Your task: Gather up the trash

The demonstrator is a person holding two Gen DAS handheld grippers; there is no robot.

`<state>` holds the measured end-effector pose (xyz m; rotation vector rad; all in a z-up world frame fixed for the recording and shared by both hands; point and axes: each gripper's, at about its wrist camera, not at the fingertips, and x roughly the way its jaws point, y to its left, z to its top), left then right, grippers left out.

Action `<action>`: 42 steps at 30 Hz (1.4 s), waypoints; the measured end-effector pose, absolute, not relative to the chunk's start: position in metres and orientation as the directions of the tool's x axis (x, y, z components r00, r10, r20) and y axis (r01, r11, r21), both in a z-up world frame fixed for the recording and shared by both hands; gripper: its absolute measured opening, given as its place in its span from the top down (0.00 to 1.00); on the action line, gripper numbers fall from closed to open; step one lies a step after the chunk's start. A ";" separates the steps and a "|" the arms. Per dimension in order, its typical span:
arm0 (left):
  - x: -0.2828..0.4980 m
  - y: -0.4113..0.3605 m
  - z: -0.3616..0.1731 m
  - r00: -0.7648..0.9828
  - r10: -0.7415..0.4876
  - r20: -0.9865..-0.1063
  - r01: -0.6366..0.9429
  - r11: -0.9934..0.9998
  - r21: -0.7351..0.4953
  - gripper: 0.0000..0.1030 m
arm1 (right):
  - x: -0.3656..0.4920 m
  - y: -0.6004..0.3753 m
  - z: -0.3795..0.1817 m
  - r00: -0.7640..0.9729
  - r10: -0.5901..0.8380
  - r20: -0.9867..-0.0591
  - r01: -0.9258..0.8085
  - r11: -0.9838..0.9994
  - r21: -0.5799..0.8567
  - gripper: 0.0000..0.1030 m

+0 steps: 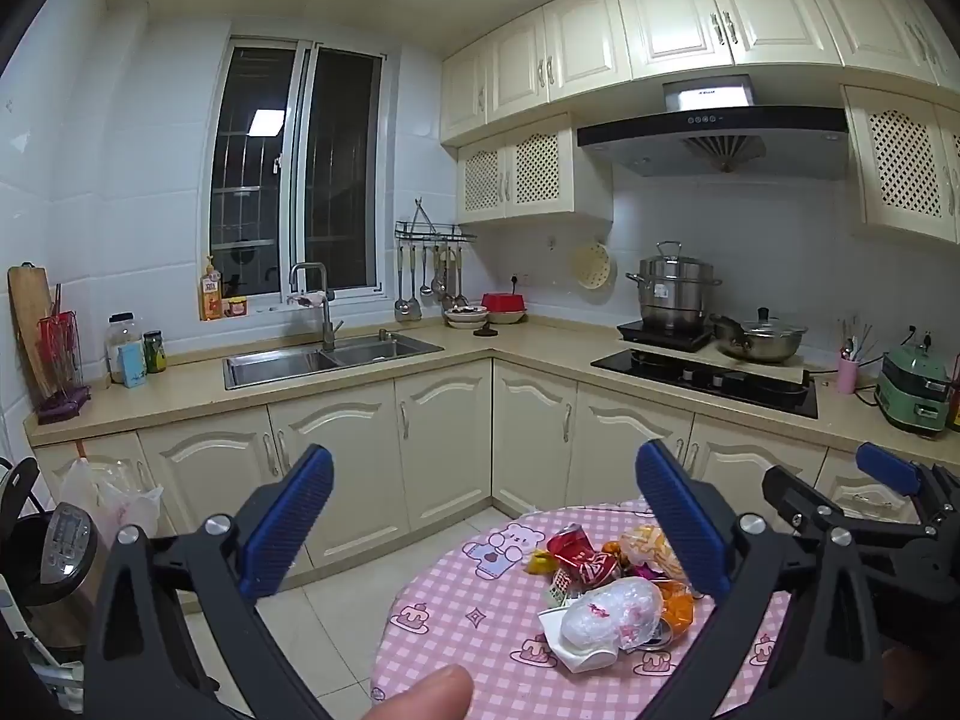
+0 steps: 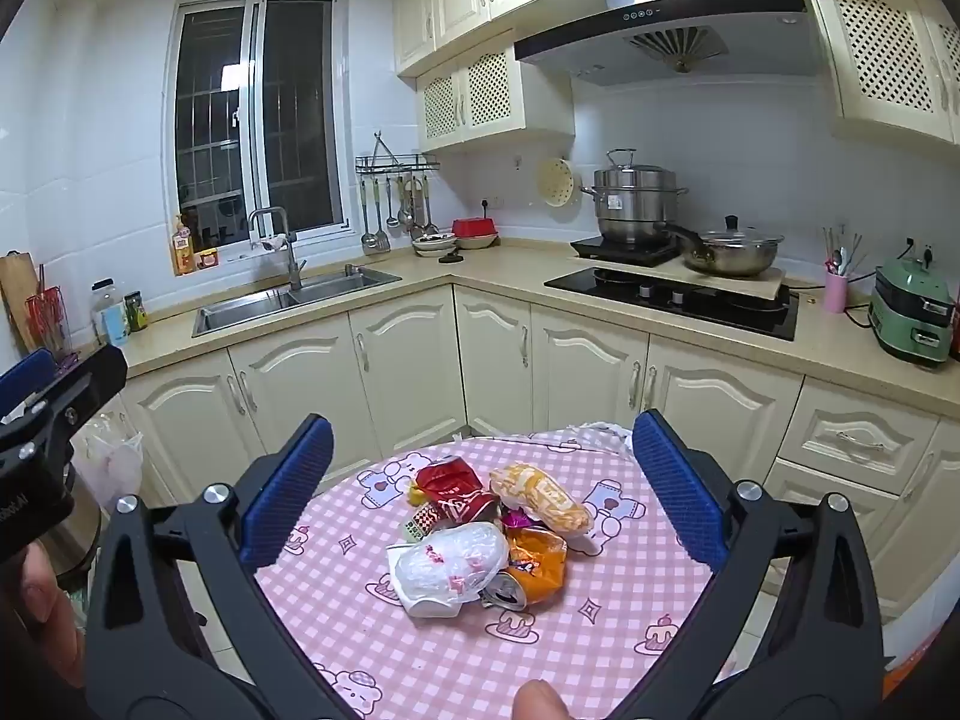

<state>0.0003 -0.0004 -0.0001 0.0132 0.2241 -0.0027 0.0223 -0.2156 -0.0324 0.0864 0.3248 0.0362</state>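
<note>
A pile of trash [image 2: 480, 540] lies in the middle of a round table with a pink checked cloth [image 2: 600, 630]. It holds a crushed red can [image 2: 453, 489], a white plastic bag [image 2: 450, 564], an orange wrapper [image 2: 537, 558] and a yellow snack bag [image 2: 540, 498]. My right gripper [image 2: 483, 426] hangs open above the near side of the pile, touching nothing. My left gripper [image 1: 486, 453] is open too, left of the trash pile [image 1: 606, 588], over the table's left rim [image 1: 396, 612]. Nothing sits between either pair of blue pads.
A white plastic bag [image 1: 114, 498] hangs at the lower cabinets on the left, beside a rice cooker [image 1: 54, 546]. Behind the table an L-shaped counter carries a sink [image 2: 288, 300], a stove [image 2: 678, 300] and pots [image 2: 732, 252]. Tiled floor [image 1: 360, 588] lies between table and cabinets.
</note>
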 end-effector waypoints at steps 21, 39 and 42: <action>0.015 0.002 -0.010 0.973 -0.033 -0.227 0.035 0.999 0.009 0.04 | 0.030 -0.221 -0.019 0.951 0.039 -0.306 -0.016 0.997 0.075 0.05; 0.029 -0.004 -0.019 0.965 -0.073 -0.251 0.076 0.997 0.005 0.04 | 0.037 -0.221 -0.015 0.952 0.044 -0.302 -0.025 0.997 0.068 0.05; 0.033 -0.004 -0.020 0.963 -0.079 -0.257 0.081 0.997 -0.002 0.04 | 0.037 -0.220 -0.016 0.952 0.044 -0.302 -0.025 0.997 0.067 0.05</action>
